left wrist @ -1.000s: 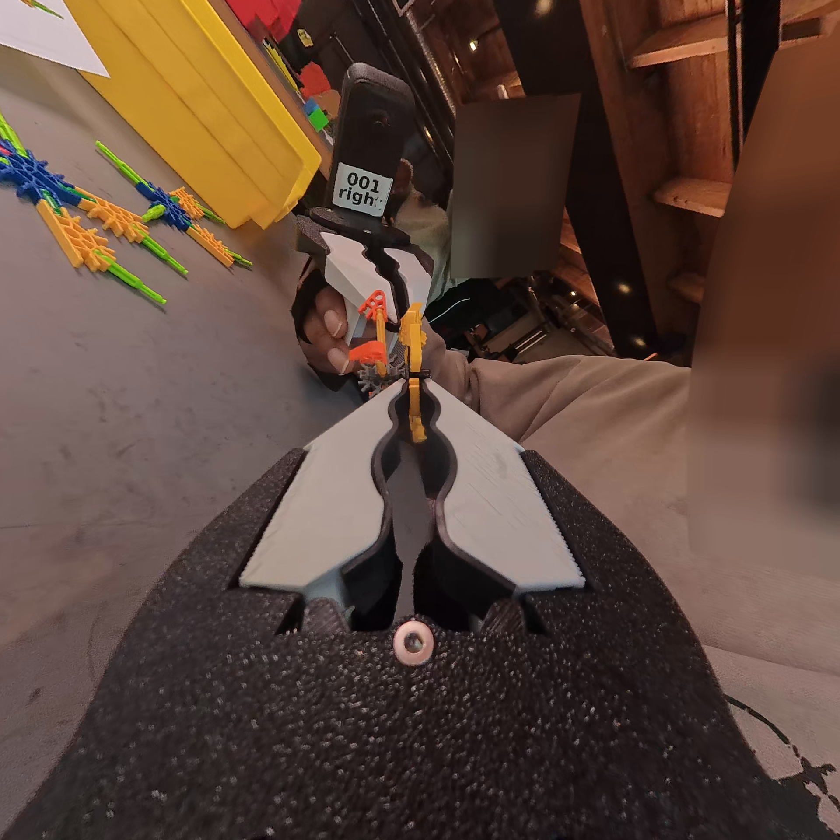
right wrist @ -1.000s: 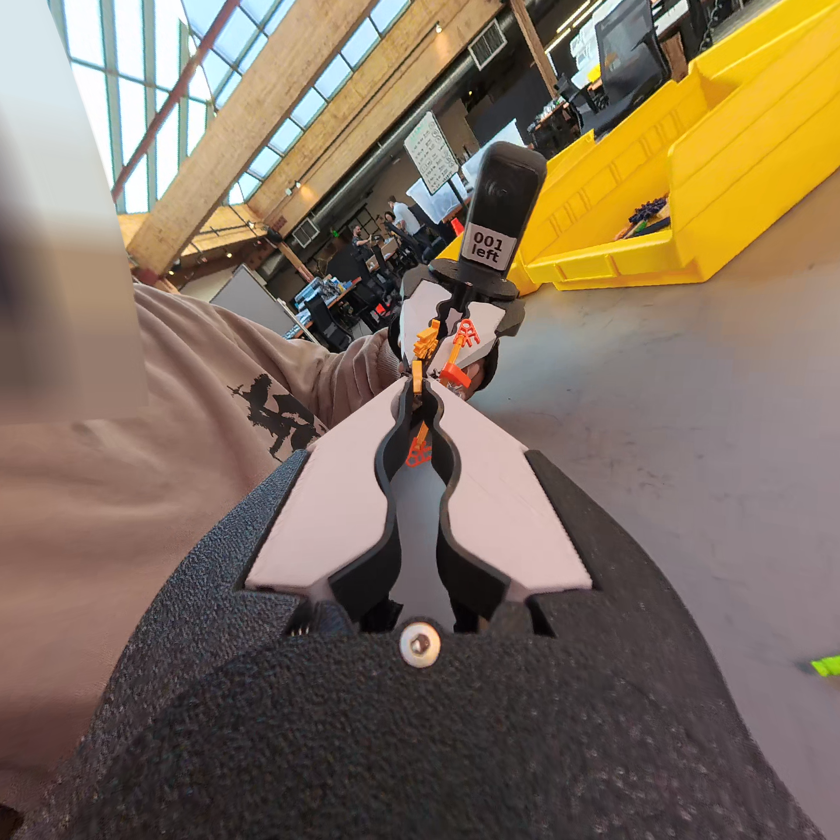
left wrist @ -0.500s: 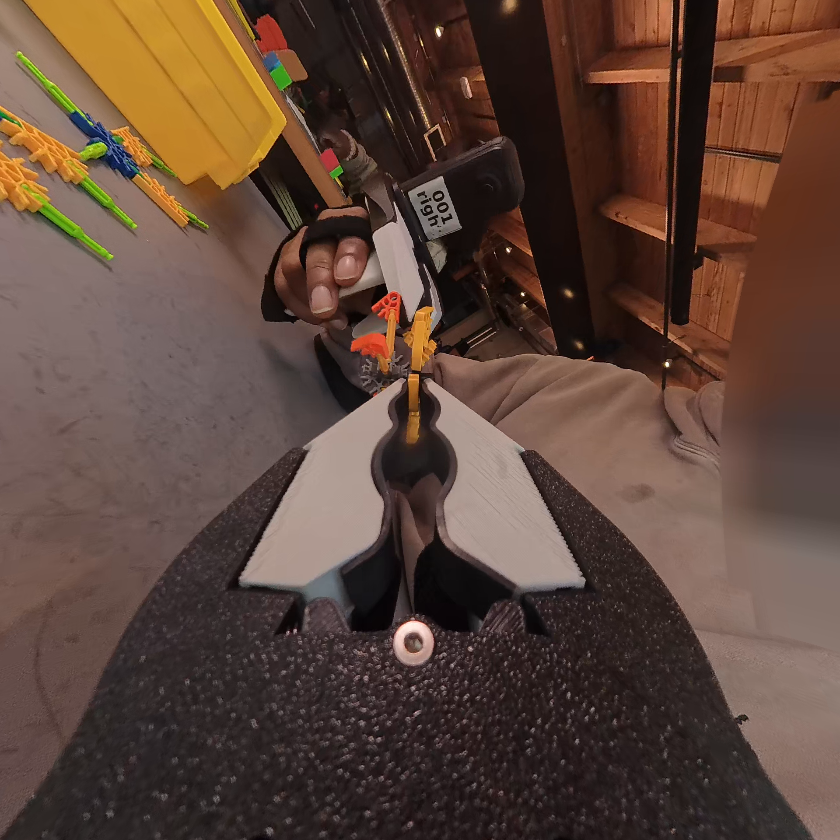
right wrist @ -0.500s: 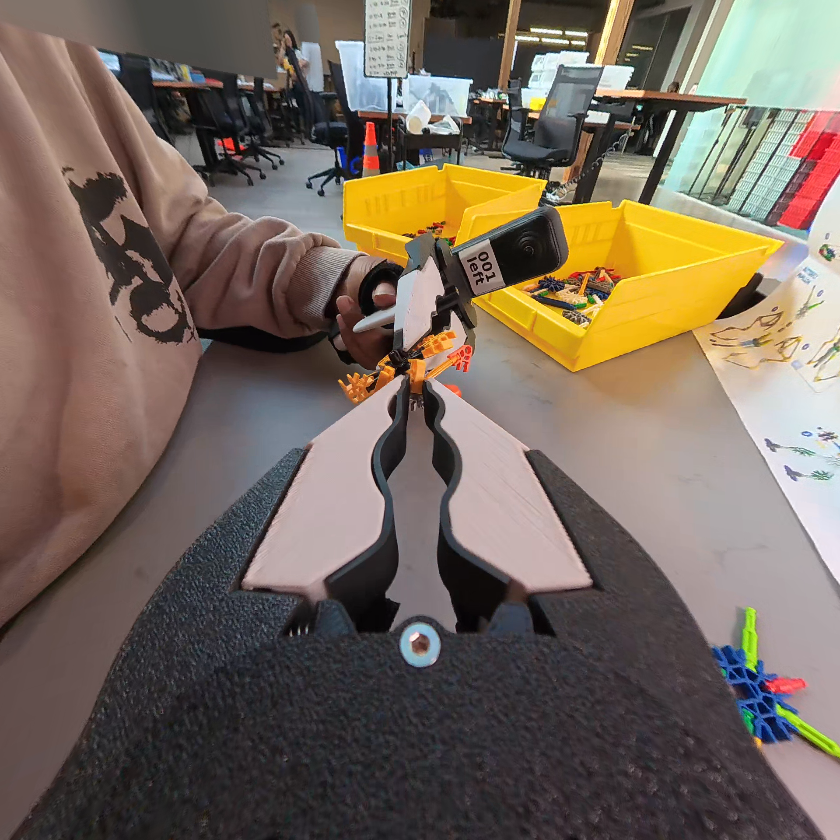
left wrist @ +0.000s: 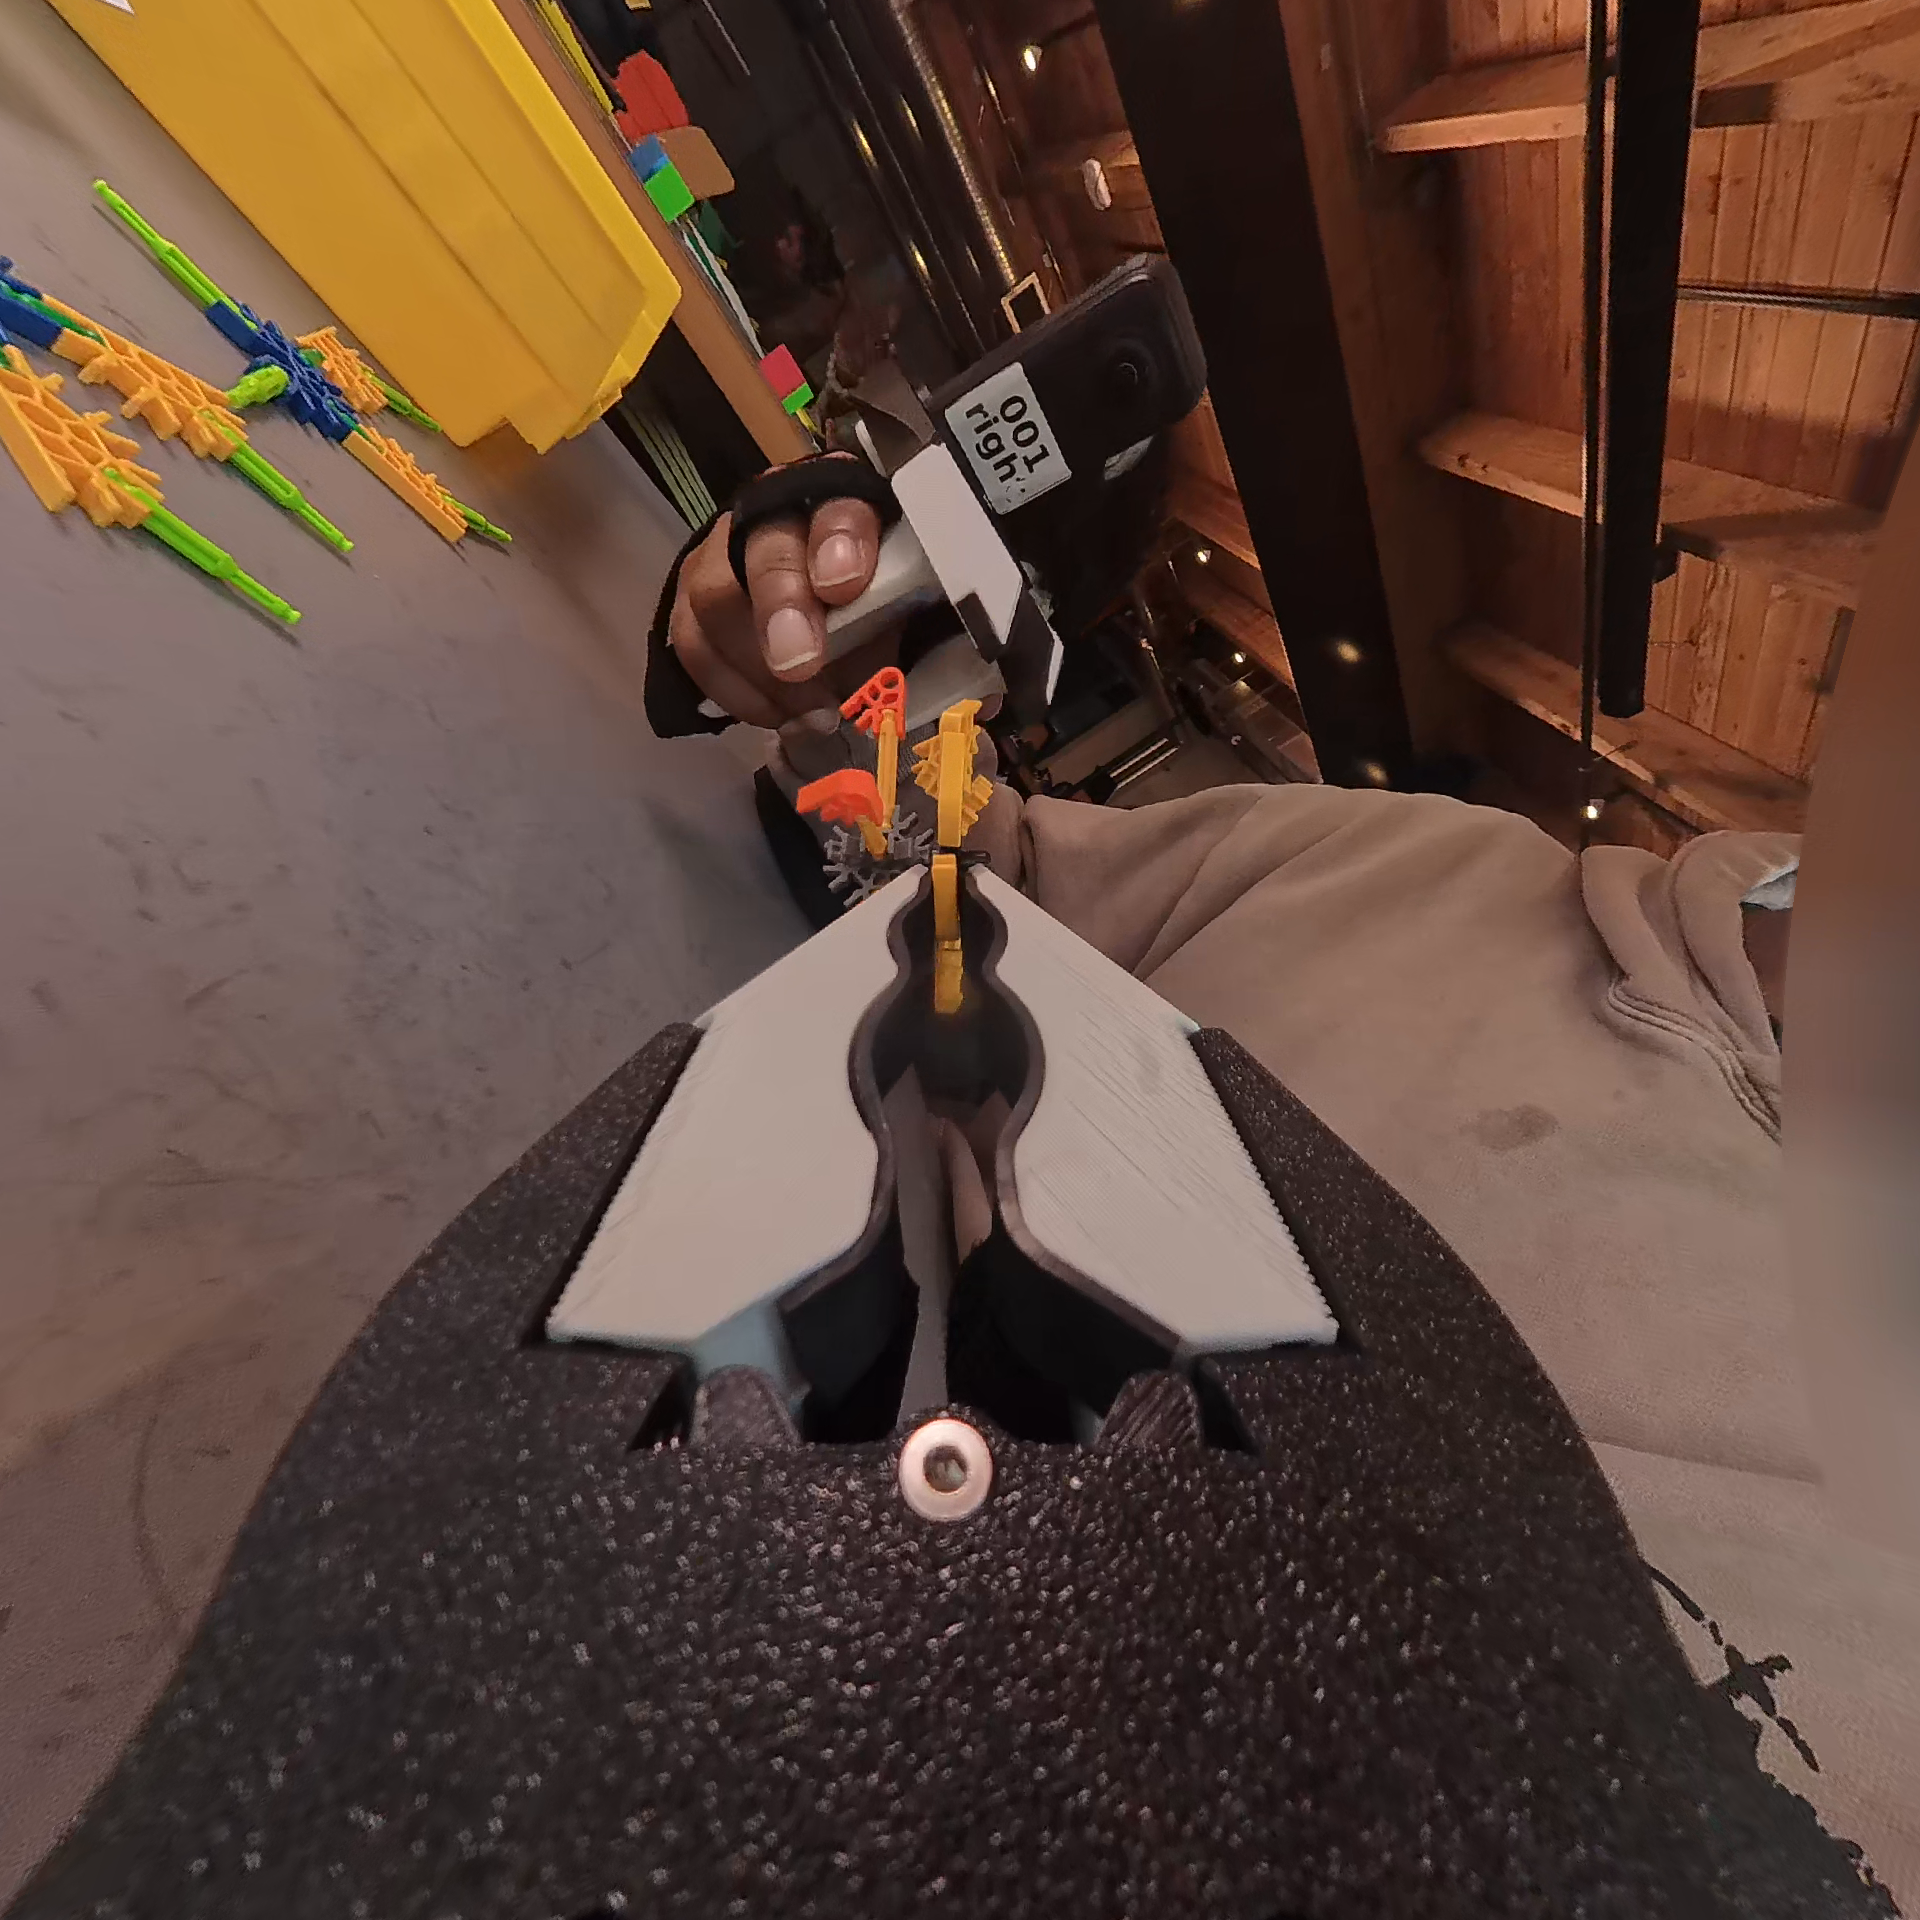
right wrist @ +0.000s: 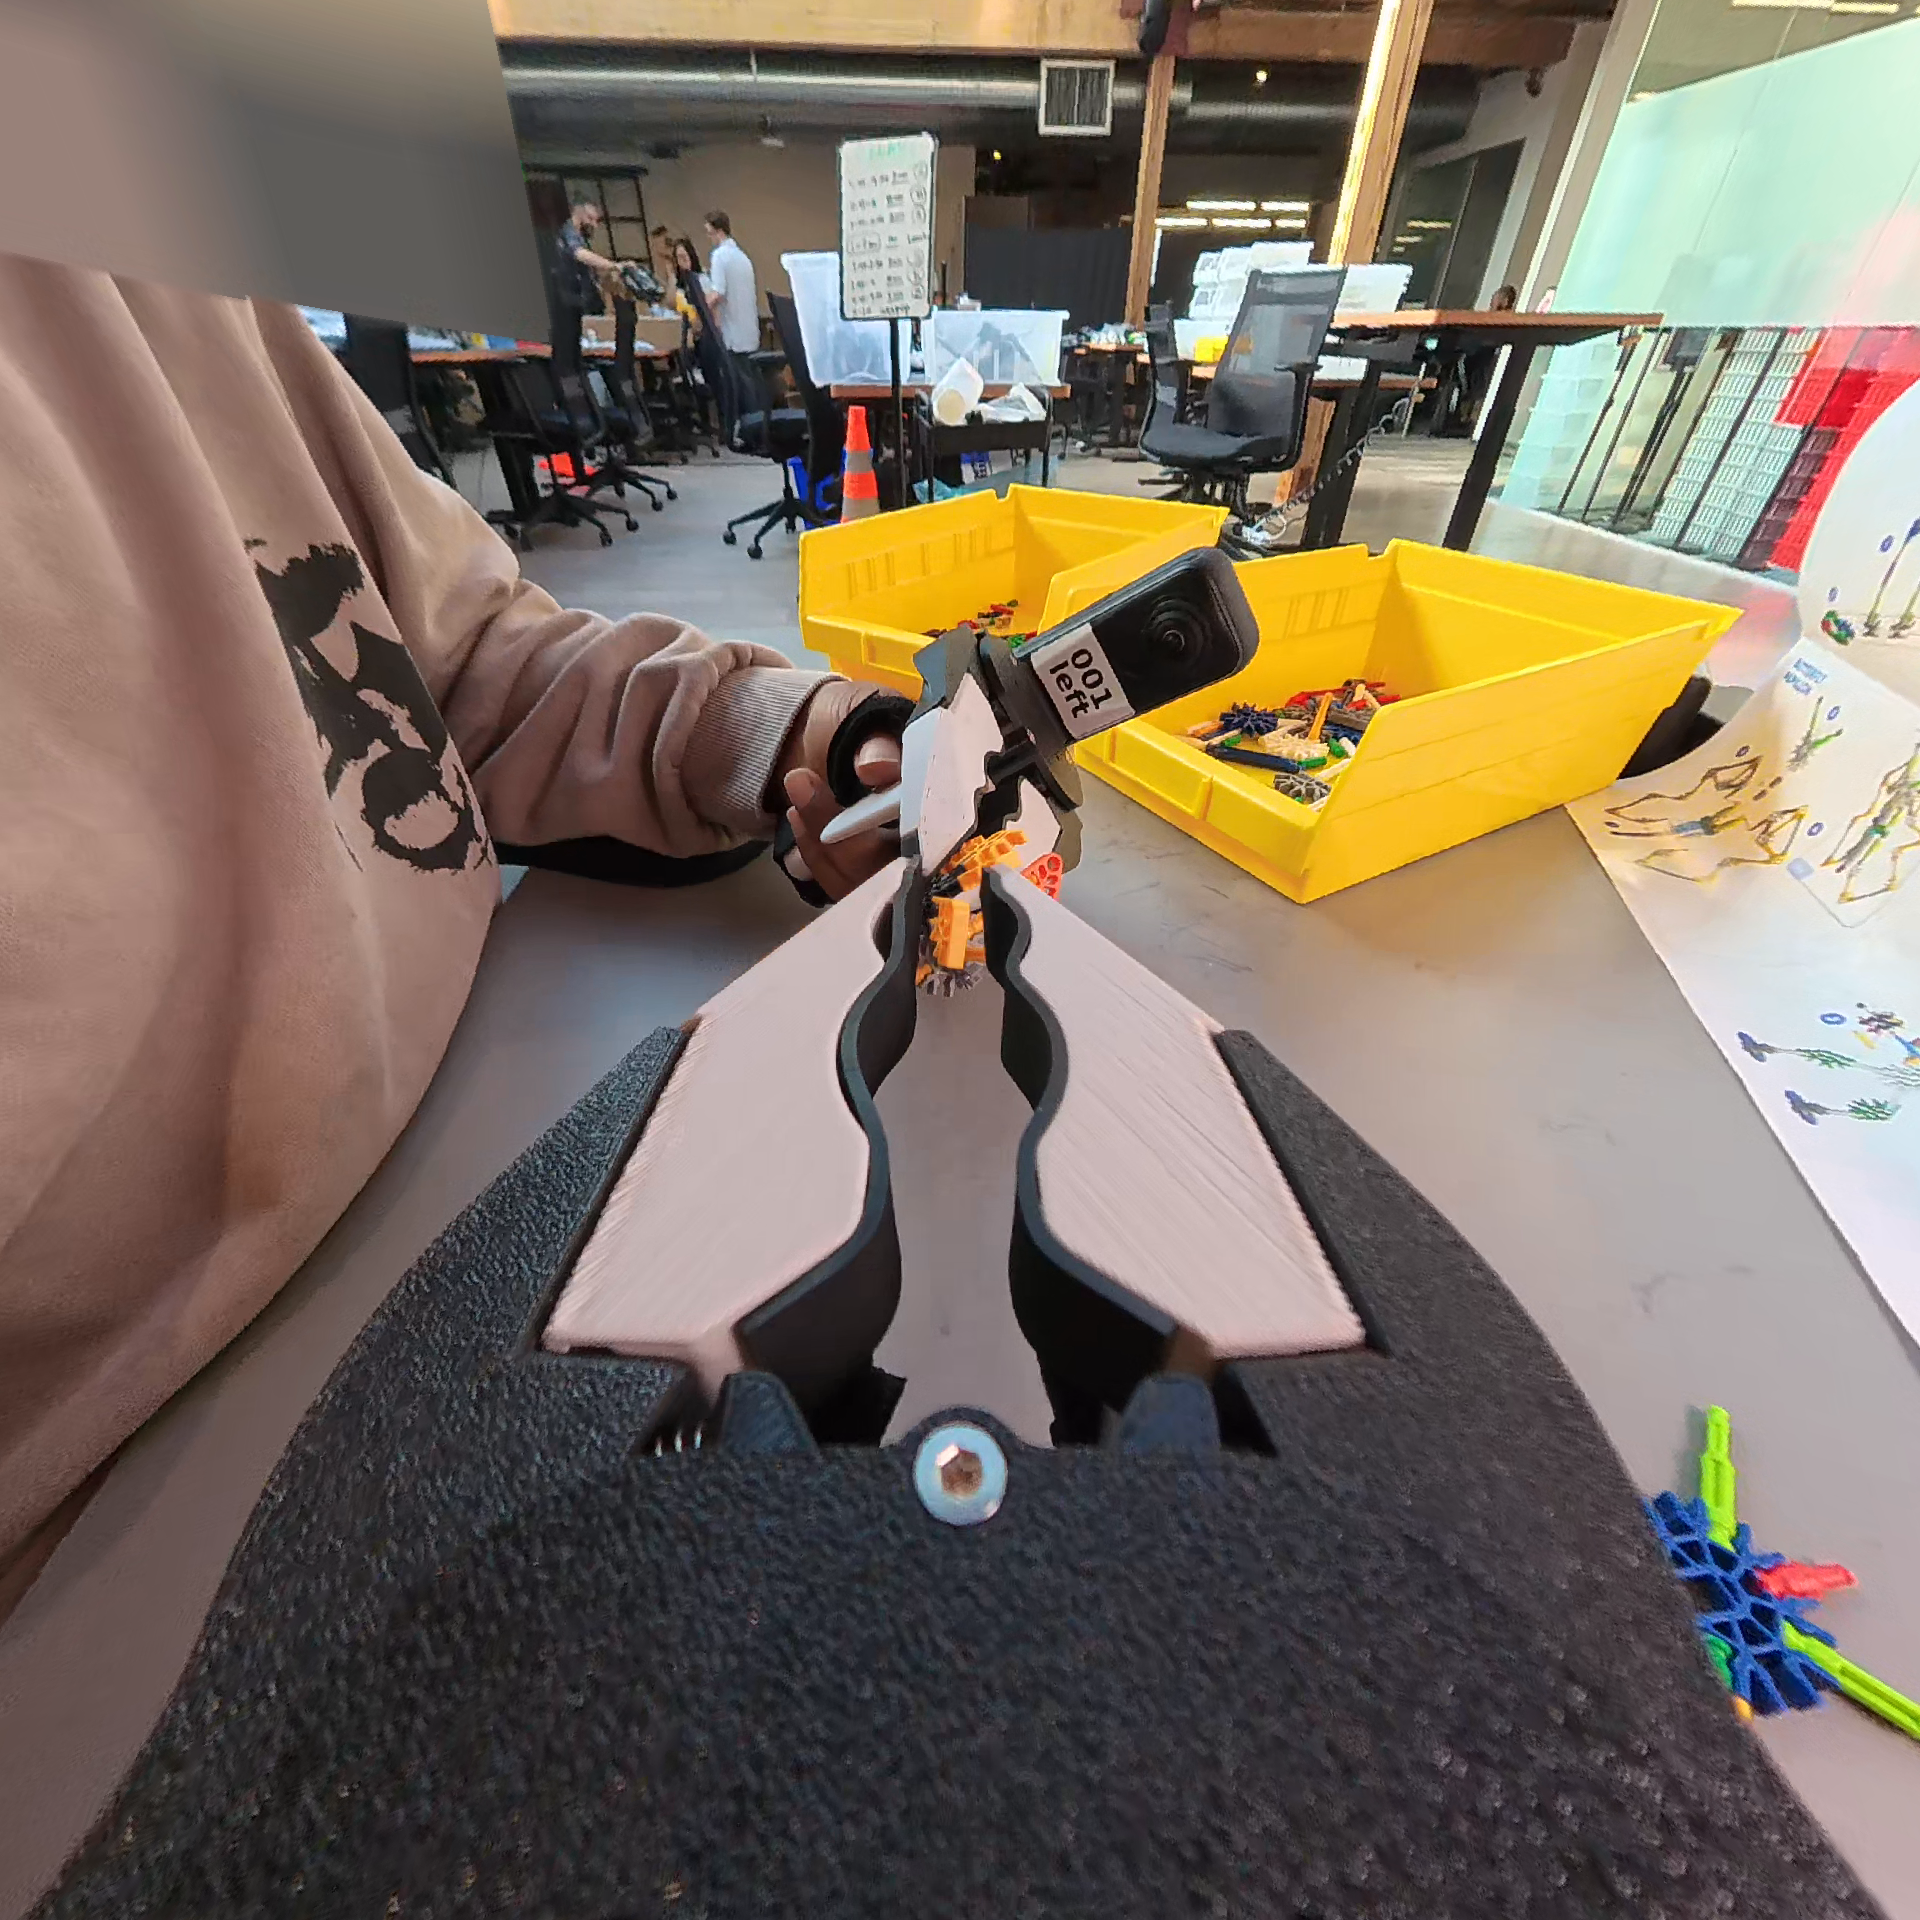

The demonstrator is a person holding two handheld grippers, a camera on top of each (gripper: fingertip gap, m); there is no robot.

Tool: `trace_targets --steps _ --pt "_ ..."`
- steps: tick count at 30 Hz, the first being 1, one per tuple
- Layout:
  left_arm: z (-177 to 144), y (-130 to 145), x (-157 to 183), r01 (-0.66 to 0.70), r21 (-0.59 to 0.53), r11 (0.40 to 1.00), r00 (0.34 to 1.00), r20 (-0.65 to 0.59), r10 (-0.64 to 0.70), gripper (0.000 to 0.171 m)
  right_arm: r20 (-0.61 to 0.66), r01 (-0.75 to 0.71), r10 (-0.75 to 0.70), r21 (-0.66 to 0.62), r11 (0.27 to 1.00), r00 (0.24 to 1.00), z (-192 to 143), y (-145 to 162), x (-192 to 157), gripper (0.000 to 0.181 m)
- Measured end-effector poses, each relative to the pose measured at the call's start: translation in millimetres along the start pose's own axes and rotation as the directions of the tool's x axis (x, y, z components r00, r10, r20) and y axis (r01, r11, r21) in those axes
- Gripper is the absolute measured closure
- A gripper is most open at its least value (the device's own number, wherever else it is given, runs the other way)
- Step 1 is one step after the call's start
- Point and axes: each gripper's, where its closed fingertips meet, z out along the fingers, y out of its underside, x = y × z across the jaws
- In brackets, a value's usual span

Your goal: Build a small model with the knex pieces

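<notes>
My left gripper (left wrist: pixel 945 871) is shut on the yellow rod of a small toy assembly (left wrist: pixel 943 774), made of a yellow rod, orange connectors (left wrist: pixel 875 704) and a grey snowflake connector (left wrist: pixel 868 862), held above the grey table (left wrist: pixel 312 935). My right gripper (right wrist: pixel 951 888) meets it from the other side. Its jaws stand slightly apart around the assembly's yellow and grey end (right wrist: pixel 948 935). Each gripper shows in the other's view, hand-held: the right (left wrist: pixel 987 665) and the left (right wrist: pixel 982 831).
Two yellow bins (right wrist: pixel 1455 831) of loose toy parts stand beyond the grippers, also in the left wrist view (left wrist: pixel 416 208). Finished blue, yellow and green pieces (left wrist: pixel 208 416) lie on the table, one near me (right wrist: pixel 1745 1600). A printed sheet (right wrist: pixel 1818 935) lies right. The person's beige sleeve (right wrist: pixel 623 727) is left. The grippers' ends are close to 5 cm from one another.
Both grippers swung down from pointing upward to level over the table. My right gripper's jaws, shut on the assembly before, have parted a little. The left keeps its hold.
</notes>
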Motion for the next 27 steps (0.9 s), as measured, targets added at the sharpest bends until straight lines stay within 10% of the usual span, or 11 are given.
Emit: trace_targets --steps 27 --pt "4.2 6.0 7.8 0.107 -0.024 0.994 0.987 -0.122 -0.109 0.169 0.119 -0.107 0.105 0.01 0.994 0.987 0.8 6.6 -10.9 0.162"
